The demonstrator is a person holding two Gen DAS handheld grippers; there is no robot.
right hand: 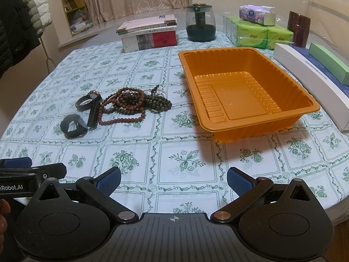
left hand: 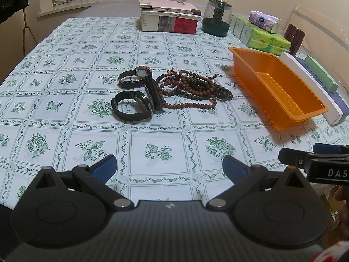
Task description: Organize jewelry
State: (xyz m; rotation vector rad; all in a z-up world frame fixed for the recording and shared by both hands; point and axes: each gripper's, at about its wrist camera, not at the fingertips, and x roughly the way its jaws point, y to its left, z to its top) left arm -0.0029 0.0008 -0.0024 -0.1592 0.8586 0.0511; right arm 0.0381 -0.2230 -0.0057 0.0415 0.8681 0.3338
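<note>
Left gripper (left hand: pixel 169 167): jaws apart, holding nothing, low over desk (left hand: pixel 65 131). Right gripper (right hand: pixel 173 180): likewise apart, holding nothing. Jewelry: 2 watches (left hand: pixel 133 107), bead strands (left hand: pixel 196 88), heaped mid-desk, beside orange tray (right hand: pixel 250 128), nothing inside. Advice: lift 1 piece at a time; pinch watch strap first, avoid tangling beads.

Your tablecloth (right hand: pixel 174 152) is pale blue-white with green squares, vines and little green flowers. The tray (right hand: pixel 309 109) is bright orange all over. The beads (right hand: pixel 130 100) are mixed — reddish brown ones and very dark green-black ones, with a few white ones. Both watches (left hand: pixel 130 107) have black straps. Your finger pads (left hand: pixel 104 168) are blue on black arms. At the back, the tissue packs (right hand: pixel 250 35) are light green, the jar (right hand: pixel 200 24) is dark green, and the long box (right hand: pixel 305 69) is white.
</note>
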